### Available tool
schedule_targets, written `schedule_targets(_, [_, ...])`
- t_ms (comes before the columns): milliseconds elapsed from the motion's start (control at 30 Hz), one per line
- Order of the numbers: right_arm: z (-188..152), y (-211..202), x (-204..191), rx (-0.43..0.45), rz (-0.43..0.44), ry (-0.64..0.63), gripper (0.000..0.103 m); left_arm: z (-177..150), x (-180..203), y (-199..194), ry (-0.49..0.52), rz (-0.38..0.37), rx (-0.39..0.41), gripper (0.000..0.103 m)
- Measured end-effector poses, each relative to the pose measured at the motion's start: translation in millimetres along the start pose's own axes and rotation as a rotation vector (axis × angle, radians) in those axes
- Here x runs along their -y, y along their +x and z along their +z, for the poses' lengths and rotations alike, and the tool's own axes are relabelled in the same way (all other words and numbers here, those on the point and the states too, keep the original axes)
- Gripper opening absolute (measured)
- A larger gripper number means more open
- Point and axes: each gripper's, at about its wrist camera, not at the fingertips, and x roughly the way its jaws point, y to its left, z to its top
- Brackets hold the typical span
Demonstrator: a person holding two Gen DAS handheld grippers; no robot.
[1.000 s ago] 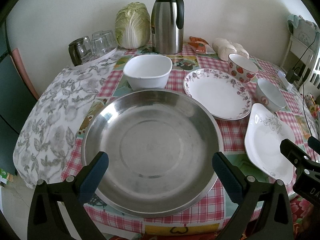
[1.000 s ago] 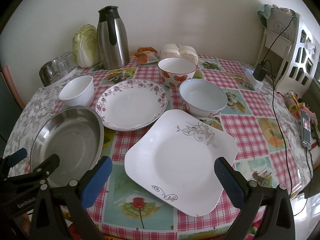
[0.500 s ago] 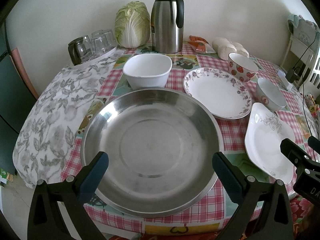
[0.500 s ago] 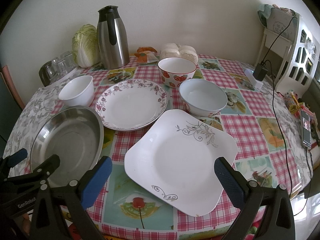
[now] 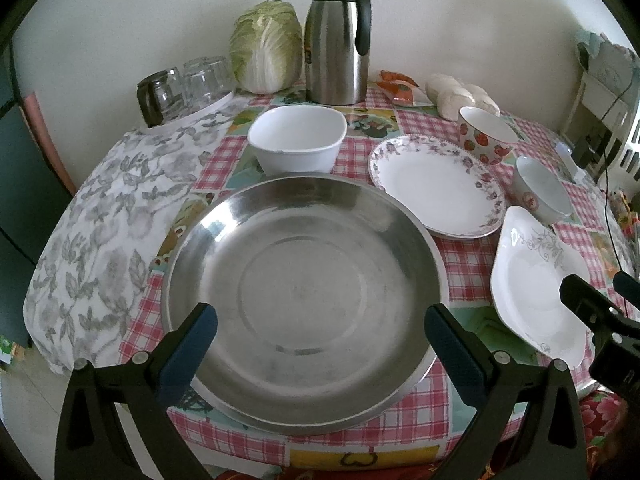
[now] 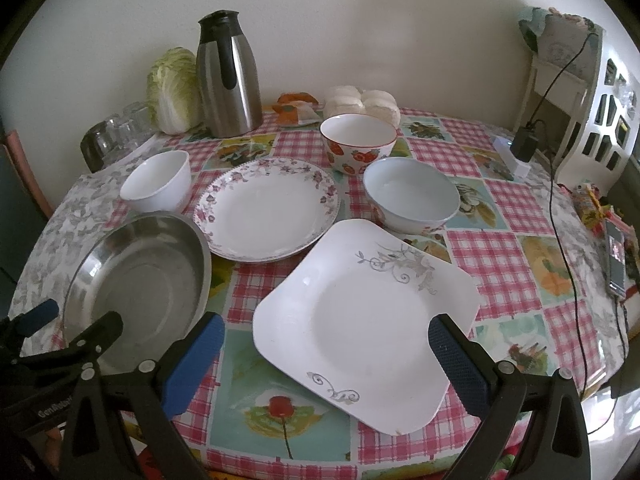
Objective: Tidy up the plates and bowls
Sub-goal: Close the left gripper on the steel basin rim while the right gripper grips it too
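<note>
A large steel pan sits at the table's front left; my left gripper hangs open over its near rim, empty. A square white plate with grey scrollwork lies at the front right; my right gripper is open above its near edge, empty. Behind them lie a round floral-rimmed plate, a white squarish bowl, a pale blue bowl and a red-flowered bowl. The square plate and the floral plate also show in the left wrist view.
A steel thermos jug, a cabbage, upturned glasses and bagged buns line the back by the wall. A charger and cable, a phone and a white rack stand at the right.
</note>
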Motion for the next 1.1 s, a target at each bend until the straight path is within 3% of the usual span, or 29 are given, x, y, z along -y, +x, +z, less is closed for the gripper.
schedule_targets(533, [21,31,-43,-0.067,0.222,-0.103,0.103,-11,-92,4,-0.384,0.024,0.052,0.103])
schedule_targets(667, [23,37,-51,-0.076,0.241,-0.125,0.102,-15,-105,15,-0.415,0.009,-0.001,0.103])
schedule_targets(1000, [32,71,-64,-0.141,0.308,-0.14,0.076,-18,-126,29,-0.455,0.045,-0.022,0.102])
schedule_targets(1100, [31,79,-69,-0.159,0.322,-0.148,0.071,-20,-133,38,-0.481,0.046,-0.051,0.092])
